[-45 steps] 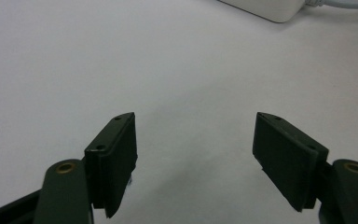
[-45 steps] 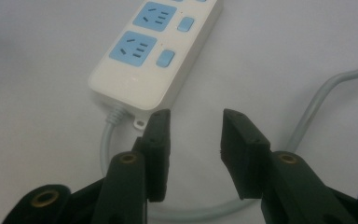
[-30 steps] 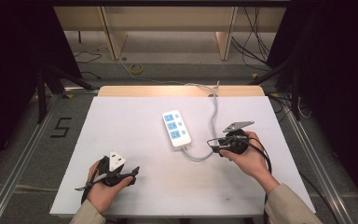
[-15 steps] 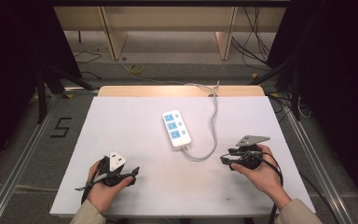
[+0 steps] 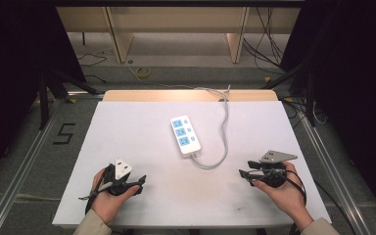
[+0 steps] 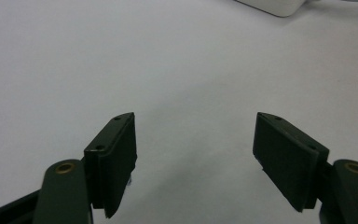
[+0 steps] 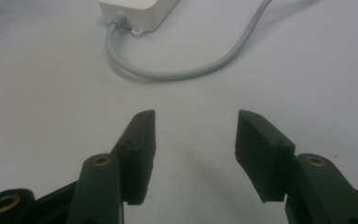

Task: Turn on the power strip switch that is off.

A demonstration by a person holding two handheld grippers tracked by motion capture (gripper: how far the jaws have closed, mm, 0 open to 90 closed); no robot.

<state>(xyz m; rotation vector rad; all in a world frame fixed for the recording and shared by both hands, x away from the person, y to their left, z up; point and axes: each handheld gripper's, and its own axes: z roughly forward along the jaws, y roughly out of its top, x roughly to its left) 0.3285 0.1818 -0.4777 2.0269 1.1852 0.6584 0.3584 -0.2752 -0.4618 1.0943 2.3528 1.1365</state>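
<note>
A white power strip [image 5: 185,134] with blue sockets lies in the middle of the white table [image 5: 127,127], its grey cable [image 5: 223,128] looping off the far edge. My left gripper [image 5: 139,182] rests low at the near left, open, nothing between its jaws [image 6: 193,163]. My right gripper [image 5: 243,174] sits at the near right, open and empty [image 7: 193,149], pointing left. In the right gripper view the power strip's end [image 7: 137,11] and the cable [image 7: 177,72] lie just ahead. A corner of the power strip [image 6: 275,5] shows at the top of the left gripper view.
A wooden board [image 5: 191,95] borders the table's far edge. Metal rails [image 5: 24,161] run along both sides on the floor, where a "5" mark [image 5: 63,133] sits at the left. Cables [image 5: 142,73] lie on the floor beyond the table.
My right gripper has pulled back from beside the power strip's cable toward the near right of the table. The left gripper has stayed put.
</note>
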